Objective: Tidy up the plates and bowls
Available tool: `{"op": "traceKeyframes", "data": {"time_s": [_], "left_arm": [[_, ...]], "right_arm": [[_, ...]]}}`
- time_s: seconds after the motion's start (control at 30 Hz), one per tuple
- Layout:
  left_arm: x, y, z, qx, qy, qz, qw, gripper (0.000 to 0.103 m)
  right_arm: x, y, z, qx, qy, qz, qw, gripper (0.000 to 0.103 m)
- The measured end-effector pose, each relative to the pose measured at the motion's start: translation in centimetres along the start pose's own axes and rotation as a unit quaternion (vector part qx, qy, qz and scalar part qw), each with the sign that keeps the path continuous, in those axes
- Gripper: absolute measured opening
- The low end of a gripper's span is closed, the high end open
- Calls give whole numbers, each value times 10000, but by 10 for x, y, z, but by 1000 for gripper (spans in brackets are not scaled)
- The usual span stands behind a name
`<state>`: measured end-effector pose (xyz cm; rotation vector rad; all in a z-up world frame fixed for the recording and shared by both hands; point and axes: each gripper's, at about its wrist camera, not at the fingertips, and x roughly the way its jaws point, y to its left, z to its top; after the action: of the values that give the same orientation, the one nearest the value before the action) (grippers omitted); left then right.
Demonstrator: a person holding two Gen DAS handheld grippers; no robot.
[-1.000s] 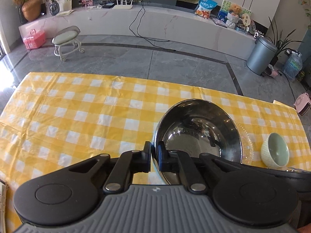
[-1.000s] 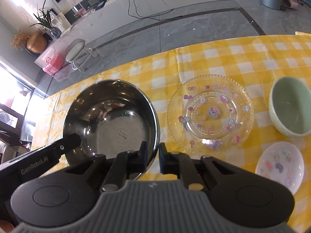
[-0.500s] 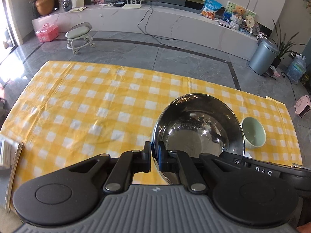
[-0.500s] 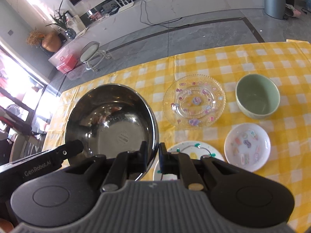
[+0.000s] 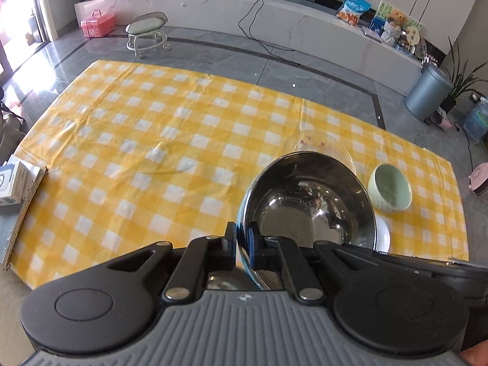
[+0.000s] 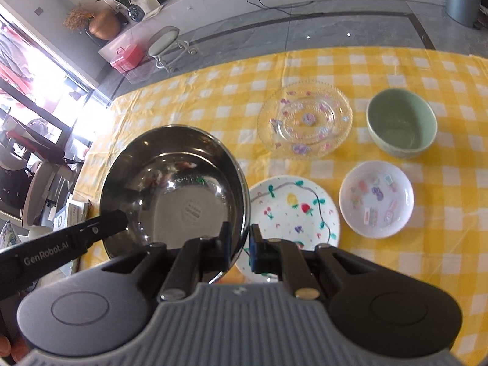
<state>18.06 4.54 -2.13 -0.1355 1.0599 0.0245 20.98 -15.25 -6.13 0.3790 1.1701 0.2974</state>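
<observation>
**Steel bowl held off the cloth, 4 dishes not yet gathered**

Both tools are clenched on the rim of the steel bowl (image 6: 174,189): the left gripper (image 5: 243,239) pinches its left edge and the right gripper (image 6: 239,245) its near-right edge, one finger inside and one outside in each case. The bowl appears to hang tilted above the yellow checked tablecloth (image 5: 152,140), at the near side of the table, left of the other dishes.

As far as the frames show, nothing is stacked. The painted plate (image 6: 297,210) lies just right of the bowl, partly under its rim. The small white dish (image 6: 376,199) sits to its right. The clear glass plate (image 6: 305,122) and the green bowl (image 6: 401,122) stand at the far side, apart from each other.

My judgement is that the task is at an early stage: 1 piece is in hand with no resting place yet, and 4 pieces remain to be sorted into plates and bowls.
</observation>
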Motion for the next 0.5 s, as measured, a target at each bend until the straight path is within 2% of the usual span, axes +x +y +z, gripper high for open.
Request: {"op": "traceKeyframes", "data": {"time_s": [0.3, 0.5], "left_arm": [[-20, 40, -28, -2, 224, -144, 9996, 8], [-19, 67, -43, -96, 357, -327, 9988, 8]], "right_arm": [[5, 19, -45, 73, 321, 203, 9993, 10], [10, 41, -65, -24, 508, 10, 9987, 10]]}}
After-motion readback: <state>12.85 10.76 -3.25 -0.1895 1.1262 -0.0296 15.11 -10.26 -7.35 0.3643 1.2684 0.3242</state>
